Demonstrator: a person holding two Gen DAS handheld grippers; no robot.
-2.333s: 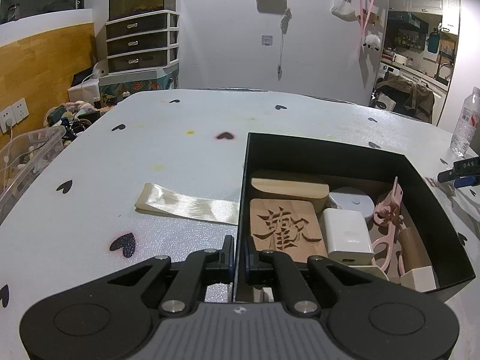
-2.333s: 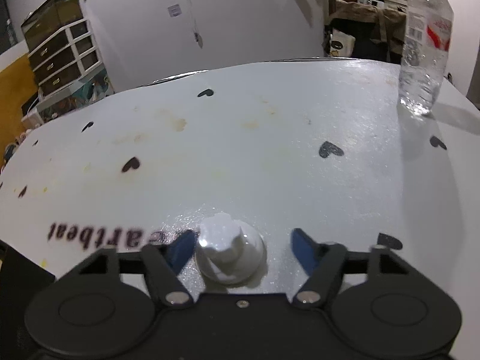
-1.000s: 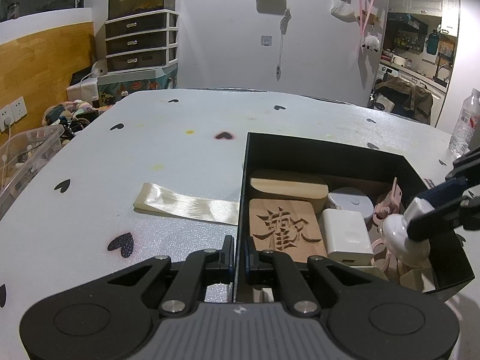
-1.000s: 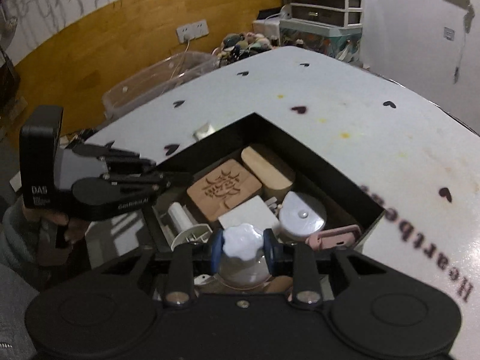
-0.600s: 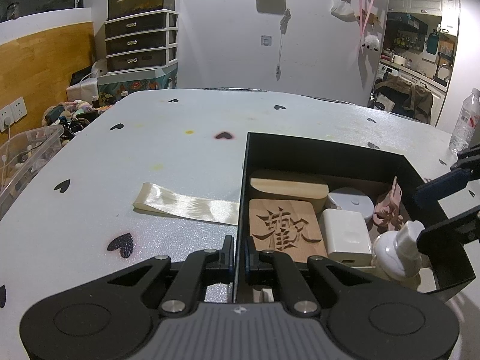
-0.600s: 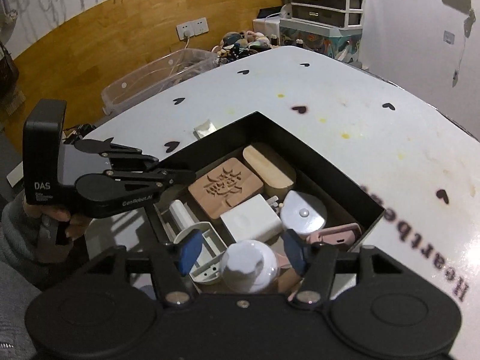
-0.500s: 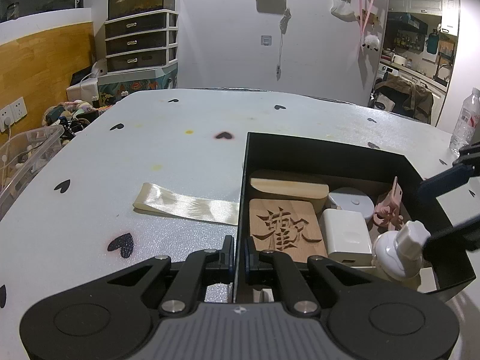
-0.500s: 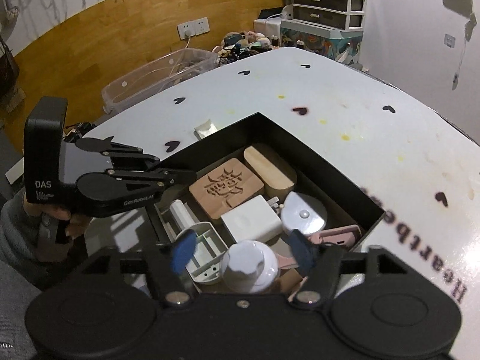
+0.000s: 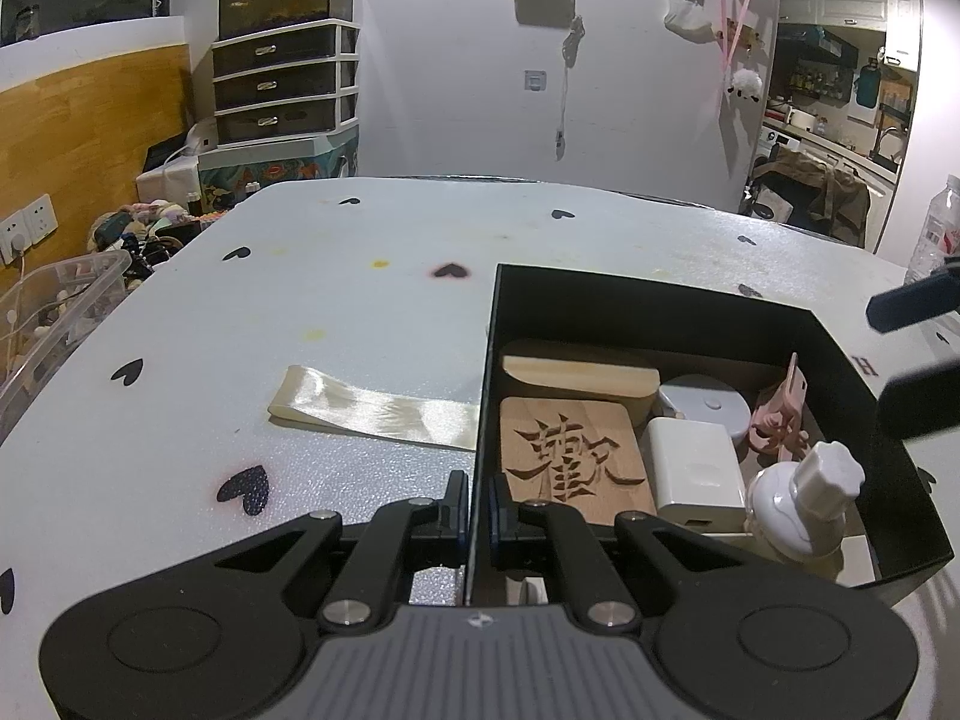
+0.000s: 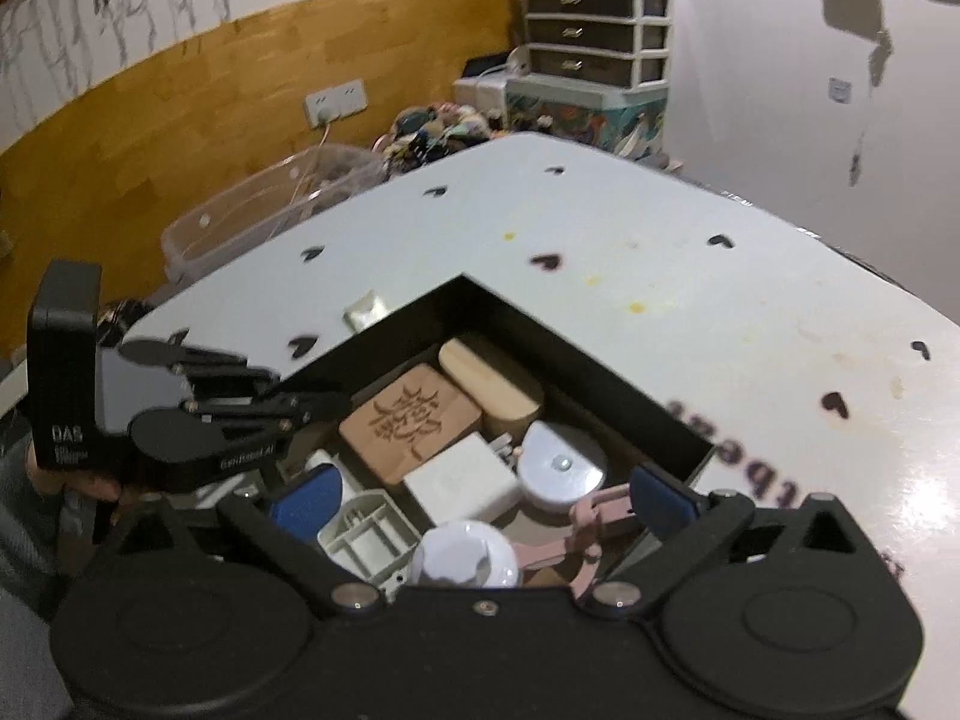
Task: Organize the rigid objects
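Observation:
A black box (image 9: 648,300) sits on the white table and holds several objects: a carved wooden block (image 9: 573,459), a plain wooden piece (image 9: 576,372), a white charger (image 9: 696,474), a round white disc (image 9: 708,405), a pink clip (image 9: 780,420) and a white knob-topped bottle (image 9: 804,510). My left gripper (image 9: 477,513) is shut on the box's near-left wall. My right gripper (image 10: 480,495) is open and empty above the box, with the white bottle (image 10: 465,555) lying free below it. Its blue fingertips (image 9: 912,303) show at the right of the left wrist view.
A cream ribbon strip (image 9: 372,411) lies on the table left of the box. A water bottle (image 9: 933,228) stands at the far right. A clear plastic bin (image 9: 48,312) sits off the table's left edge. A drawer unit (image 9: 282,84) stands by the wall.
My right gripper picked the white bottle off the table, carried it into the box, opened and let it go, and has now lifted away. My left gripper has stayed clamped on the box wall.

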